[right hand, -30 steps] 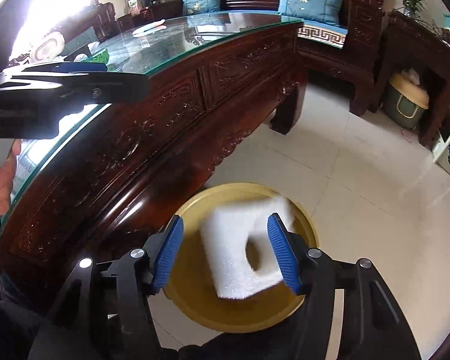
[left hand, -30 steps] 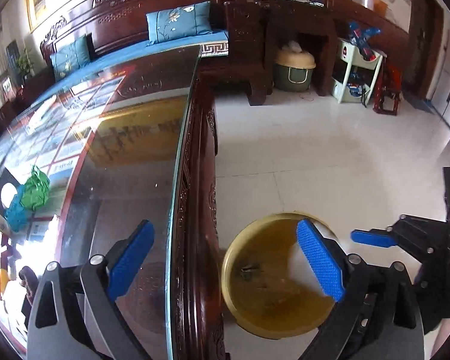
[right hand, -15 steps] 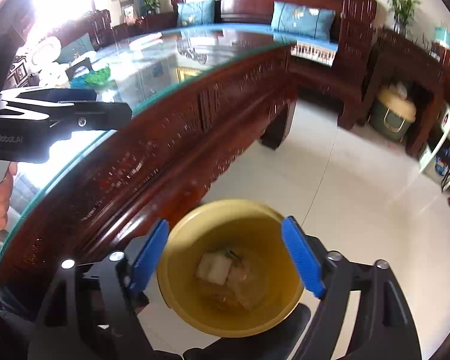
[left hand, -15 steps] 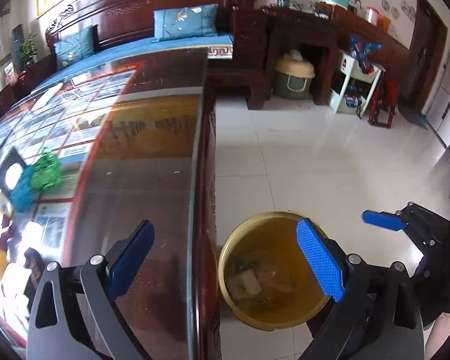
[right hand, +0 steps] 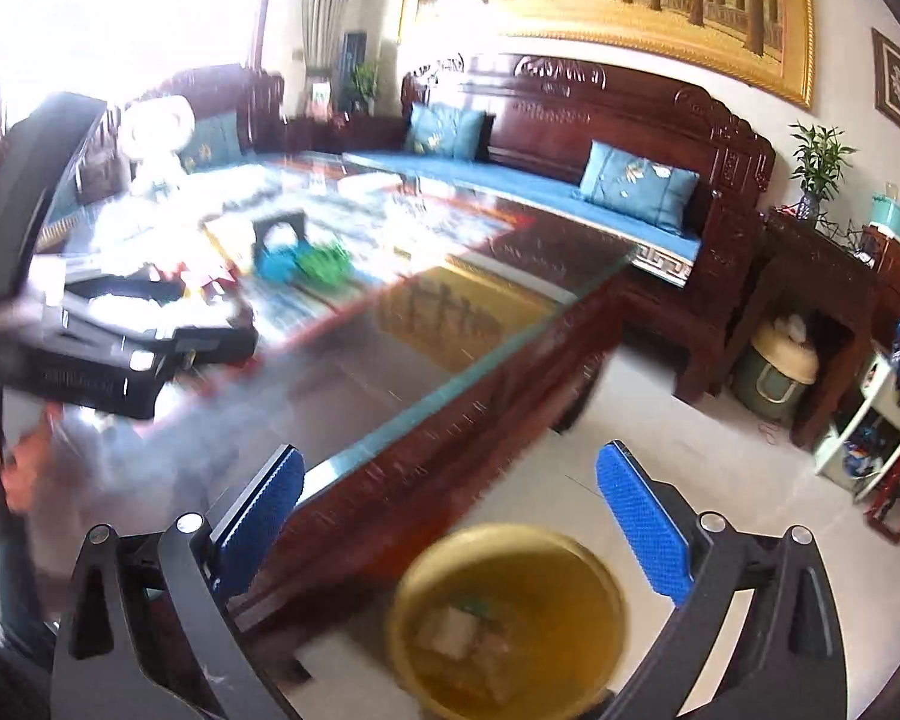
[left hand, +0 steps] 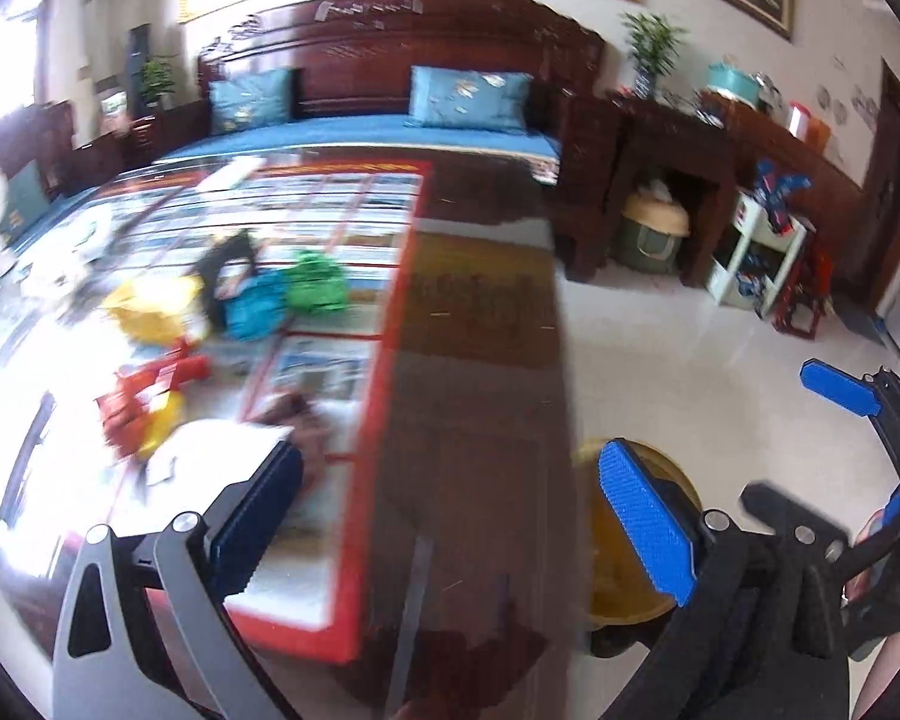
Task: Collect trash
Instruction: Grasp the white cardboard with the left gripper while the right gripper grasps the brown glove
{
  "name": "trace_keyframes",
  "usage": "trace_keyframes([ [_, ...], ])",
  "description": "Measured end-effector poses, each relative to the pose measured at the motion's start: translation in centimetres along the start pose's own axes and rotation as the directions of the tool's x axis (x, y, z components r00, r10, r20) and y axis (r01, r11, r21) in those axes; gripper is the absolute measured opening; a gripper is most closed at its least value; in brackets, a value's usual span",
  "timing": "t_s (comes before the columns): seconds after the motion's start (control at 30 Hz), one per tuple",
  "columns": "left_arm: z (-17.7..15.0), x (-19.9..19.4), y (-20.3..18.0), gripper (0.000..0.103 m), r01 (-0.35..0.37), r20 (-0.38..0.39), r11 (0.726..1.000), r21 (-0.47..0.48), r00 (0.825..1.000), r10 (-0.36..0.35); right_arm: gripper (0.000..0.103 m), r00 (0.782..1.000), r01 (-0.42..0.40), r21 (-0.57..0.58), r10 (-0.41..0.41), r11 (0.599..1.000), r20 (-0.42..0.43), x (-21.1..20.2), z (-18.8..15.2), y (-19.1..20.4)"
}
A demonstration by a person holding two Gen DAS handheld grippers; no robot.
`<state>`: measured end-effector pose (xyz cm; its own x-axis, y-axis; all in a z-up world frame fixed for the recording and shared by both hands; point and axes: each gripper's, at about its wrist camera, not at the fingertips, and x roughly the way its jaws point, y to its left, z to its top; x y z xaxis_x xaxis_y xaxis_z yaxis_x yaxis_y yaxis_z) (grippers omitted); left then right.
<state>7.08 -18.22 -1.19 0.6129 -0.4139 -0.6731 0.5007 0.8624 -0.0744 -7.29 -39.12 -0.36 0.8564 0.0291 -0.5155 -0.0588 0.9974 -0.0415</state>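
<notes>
Both grippers have lifted away from the yellow bin (left hand: 630, 570), and the white scrap now lies inside it.

Left wrist: left gripper (left hand: 450, 516) over the glass bench (left hand: 480, 360) — jaws spread, empty; wrappers (left hand: 282, 294) lie ahead.

Right wrist: right gripper (right hand: 450, 516) has just been opening — jaws spread, empty, above the bin on the floor (right hand: 690, 438).

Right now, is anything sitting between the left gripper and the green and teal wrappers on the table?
Nothing visible does. The left gripper hangs open over bare glass; the green wrapper and teal wrapper lie farther across the table.
</notes>
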Motion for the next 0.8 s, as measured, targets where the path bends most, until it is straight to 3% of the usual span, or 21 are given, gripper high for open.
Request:
trace_keyframes([
  [0.17,-2.2,-3.5,6.4,0.099,-0.074,0.047,0.990,-0.121,0.996,0.080,0.095,0.993,-0.092,0.072,0.087,0.993,0.075,0.6,1.4,3.0],
  [0.33,-3.9,-5.0,11.5,0.099,-0.149,0.036,0.965,-0.215,0.986,0.161,0.095,0.988,-0.147,0.030,0.145,0.989,0.056,2.5,2.5,7.2],
  [0.47,-5.0,-4.7,14.2,0.099,-0.137,-0.004,0.955,-0.263,0.990,0.141,0.095,0.991,-0.126,-0.016,0.127,0.992,0.040,3.8,3.3,10.2],
  [0.63,-5.9,-3.5,15.3,0.099,-0.112,-0.031,0.956,-0.272,0.994,0.108,0.095,0.991,-0.135,0.000,0.135,0.991,0.019,4.5,3.9,10.8],
  [0.8,-5.3,-1.1,14.1,0.099,-0.075,-0.059,0.974,-0.212,0.996,0.064,0.095,0.991,-0.135,0.021,0.135,0.991,-0.005,5.3,3.7,10.0],
])
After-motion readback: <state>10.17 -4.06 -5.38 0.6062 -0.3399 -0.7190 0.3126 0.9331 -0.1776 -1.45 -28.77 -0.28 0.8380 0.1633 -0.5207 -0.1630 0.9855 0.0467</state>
